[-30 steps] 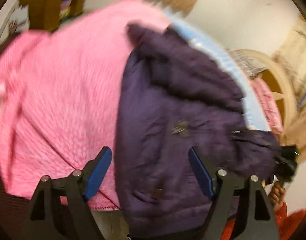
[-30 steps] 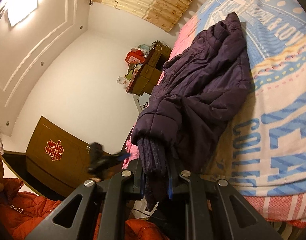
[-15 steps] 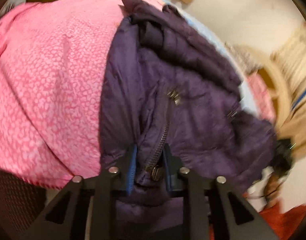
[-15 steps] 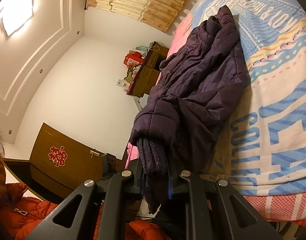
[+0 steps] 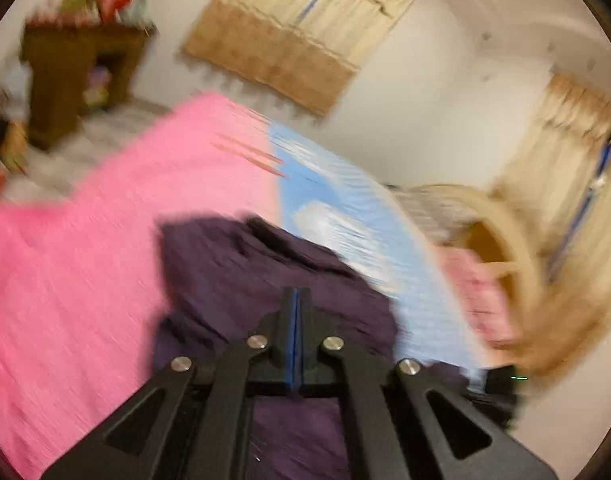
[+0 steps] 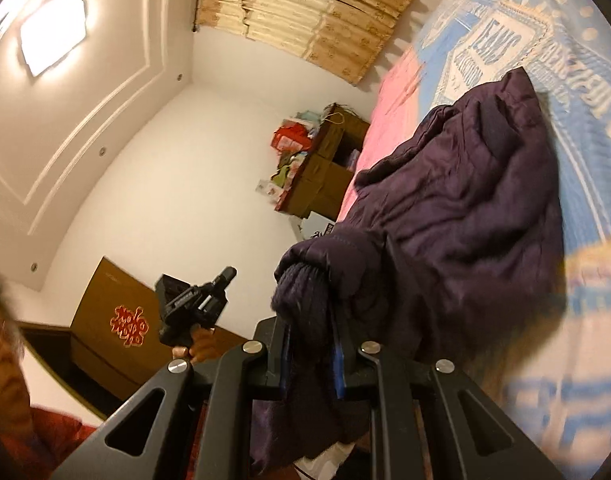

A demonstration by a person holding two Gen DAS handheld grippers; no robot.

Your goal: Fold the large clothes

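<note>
Ahead of the left gripper (image 5: 294, 300), the purple jacket (image 5: 265, 280) is blocking; pink bedspread (image 5: 85, 260) is lying open leftward.

White walls (image 6: 177, 184), tan curtains (image 6: 313, 12), ceiling light (image 6: 53, 36)

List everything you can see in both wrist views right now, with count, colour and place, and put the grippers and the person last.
Jacket: one, dark purple, lying on the bed, its knit cuff end pulled toward the bed edge.
Pink cover: one, pink, on one side of the bed.
Blue printed cover: one, light blue with lettering, under the jacket.
Curtains: tan, on the wall beyond the bed.
Wooden cabinet: one, brown, beside the bed, items piled on top.
Ceiling light: one, white, lit.
Wooden door: one, brown, red emblem on it.
Left gripper: black, fingers closed together, nothing visibly between them, image blurred.
Right gripper: black, clamped on the jacket cuff.
Person's face: partly visible at the right view's edge.
</note>
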